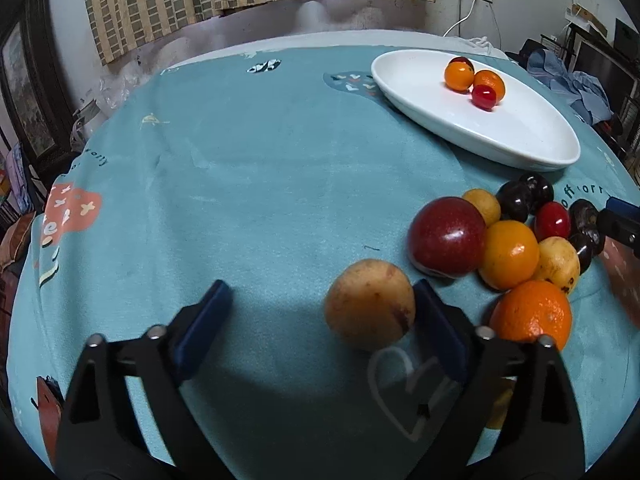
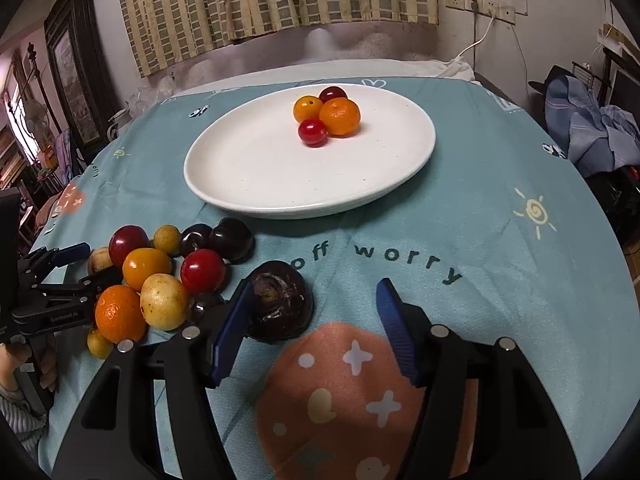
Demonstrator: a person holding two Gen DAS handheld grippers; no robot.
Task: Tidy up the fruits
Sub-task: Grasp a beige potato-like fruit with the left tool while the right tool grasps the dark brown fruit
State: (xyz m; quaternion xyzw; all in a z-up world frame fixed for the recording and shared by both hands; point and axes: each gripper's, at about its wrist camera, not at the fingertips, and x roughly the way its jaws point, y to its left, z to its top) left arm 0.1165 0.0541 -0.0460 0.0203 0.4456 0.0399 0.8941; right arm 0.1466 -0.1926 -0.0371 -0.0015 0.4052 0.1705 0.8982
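Left wrist view shows the wide-open left gripper [image 1: 322,306] straddling a round yellow-brown fruit [image 1: 369,304] that touches its right-hand finger; the right gripper [image 2: 314,312] also gapes.

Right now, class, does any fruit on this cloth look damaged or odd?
Yes. The yellow-brown fruit between the left gripper fingers has reddish-brown blotches on its skin. The dark round fruit beside the right gripper shows pale scuffs low on its side. Nothing is spilled.

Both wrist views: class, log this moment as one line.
left gripper: open, beside yellow fruit | right gripper: open, beside dark fruit | white plate: four fruits
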